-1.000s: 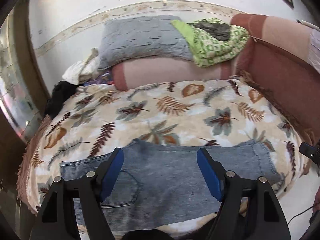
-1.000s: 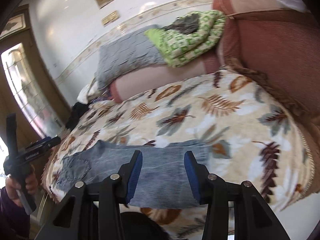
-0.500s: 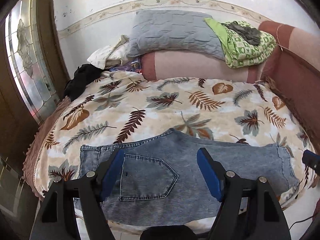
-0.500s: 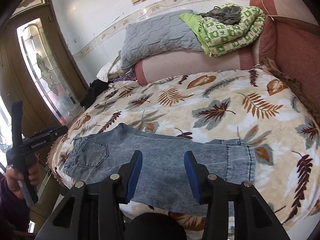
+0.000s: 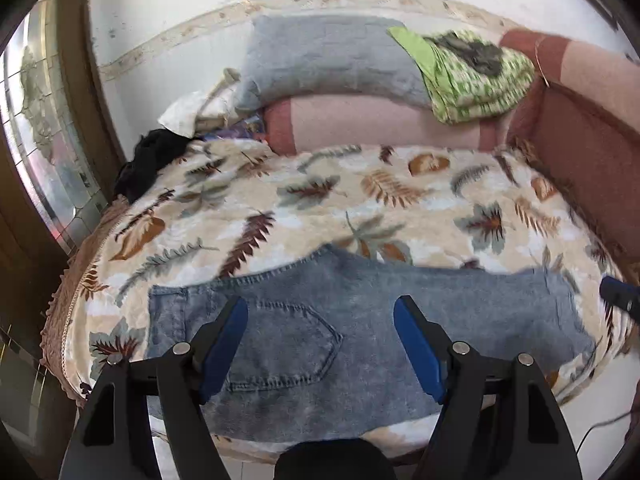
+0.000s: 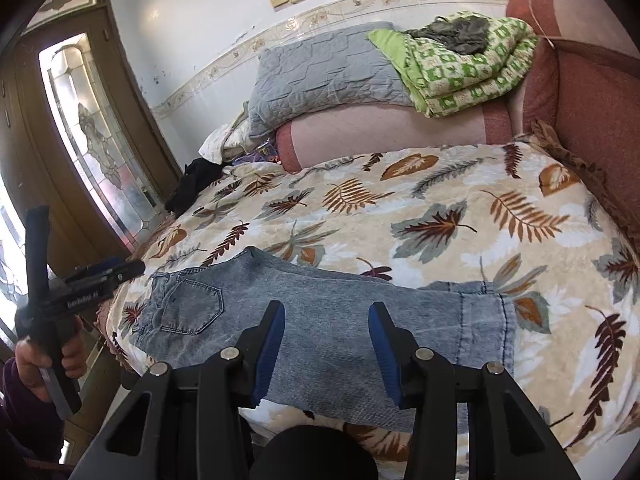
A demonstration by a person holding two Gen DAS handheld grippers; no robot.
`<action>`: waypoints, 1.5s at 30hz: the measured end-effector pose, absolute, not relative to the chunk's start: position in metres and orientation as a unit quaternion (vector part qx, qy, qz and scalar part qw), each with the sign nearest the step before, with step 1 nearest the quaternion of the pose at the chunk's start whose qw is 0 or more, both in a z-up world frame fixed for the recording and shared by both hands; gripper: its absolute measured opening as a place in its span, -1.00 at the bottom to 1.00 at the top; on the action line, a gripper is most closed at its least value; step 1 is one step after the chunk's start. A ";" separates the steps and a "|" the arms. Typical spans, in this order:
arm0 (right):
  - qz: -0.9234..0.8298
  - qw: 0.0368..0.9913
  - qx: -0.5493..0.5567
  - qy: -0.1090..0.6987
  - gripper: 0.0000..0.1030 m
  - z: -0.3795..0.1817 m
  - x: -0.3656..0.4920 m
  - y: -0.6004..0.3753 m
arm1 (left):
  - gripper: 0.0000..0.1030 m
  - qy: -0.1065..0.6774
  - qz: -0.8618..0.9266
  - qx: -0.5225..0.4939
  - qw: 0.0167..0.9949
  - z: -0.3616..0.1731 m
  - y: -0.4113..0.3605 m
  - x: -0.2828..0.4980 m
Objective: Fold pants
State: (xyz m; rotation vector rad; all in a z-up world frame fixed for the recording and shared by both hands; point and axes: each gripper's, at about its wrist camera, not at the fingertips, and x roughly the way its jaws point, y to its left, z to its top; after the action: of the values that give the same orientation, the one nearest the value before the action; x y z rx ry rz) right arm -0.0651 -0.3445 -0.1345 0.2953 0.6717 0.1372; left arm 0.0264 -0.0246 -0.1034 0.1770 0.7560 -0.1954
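**Jeans lay flat along the near edge of the bed, both tongs above them with nothing held**

The bed [image 6: 460, 200], covered by a cream blanket [image 5: 360, 208] printed with brown and grey-green leaves, filled most of both views. Along its far side ran a pink bolster [image 6: 392, 132] with a grey quilted pillow [image 6: 324, 72] on top, and a folded green-patterned quilt [image 6: 464, 68] lay partly over the pillow, a dark garment [image 6: 456, 32] crumpled on top of it. A black cloth [image 5: 148, 160] sat at the bed's far left corner, near a glazed wooden door [image 6: 92, 128].

The pants [image 6: 332, 312], pale blue denim, lay flat across the near edge of the bed, folded leg on leg, the waist and back pocket [image 5: 296, 344] to the left, the hems to the right.

The left tongs [image 5: 320, 344] hung over the pocket end with their blue pads well apart and nothing between them. The right tongs [image 6: 326, 350] hung over the leg part, their jaws also apart but narrower, gripping nothing. In the right wrist view a hand [image 6: 44, 364] at the left edge gripped the handle of the other tool.
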 end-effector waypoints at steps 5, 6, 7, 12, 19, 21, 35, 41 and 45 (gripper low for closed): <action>0.021 0.914 0.183 0.362 -0.08 -0.173 -0.057 -0.381 | 0.48 0.423 -0.091 0.103 0.896 -0.153 -0.033 0.048; 0.017 0.909 0.190 0.369 -0.08 -0.182 -0.055 -0.388 | 0.48 0.438 -0.081 0.110 0.888 -0.168 -0.033 0.055; 0.014 0.905 0.195 0.377 -0.08 -0.191 -0.051 -0.393 | 0.48 0.448 -0.073 0.114 0.884 -0.178 -0.033 0.060; -0.018 0.890 0.200 0.408 -0.08 -0.230 -0.032 -0.410 | 0.48 0.500 -0.020 0.116 0.858 -0.228 -0.013 0.086; -0.042 0.874 0.193 0.444 -0.08 -0.262 0.029 -0.435 | 0.54 0.512 -0.013 0.119 0.850 -0.249 -0.008 0.100; -0.045 0.875 0.192 0.442 -0.08 -0.264 0.045 -0.439 | 0.59 0.511 -0.008 0.123 0.851 -0.251 -0.011 0.103; -0.052 0.893 0.252 0.368 -0.08 -0.212 -0.021 -0.470 | 0.66 0.462 -0.071 0.134 0.874 -0.202 -0.030 0.066; -0.061 0.887 0.254 0.380 -0.08 -0.213 -0.055 -0.459 | 0.66 0.442 -0.092 0.132 0.882 -0.183 -0.045 0.045; -0.045 0.880 0.225 0.415 -0.08 -0.231 -0.045 -0.432 | 0.66 0.467 -0.036 0.130 0.874 -0.196 -0.016 0.052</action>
State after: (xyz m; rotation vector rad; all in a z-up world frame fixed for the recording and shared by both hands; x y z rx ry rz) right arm -0.0454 -0.4318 -0.2307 0.4688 0.8655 -0.0945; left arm 0.0522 -0.0163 -0.1955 0.2715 0.9751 -0.0748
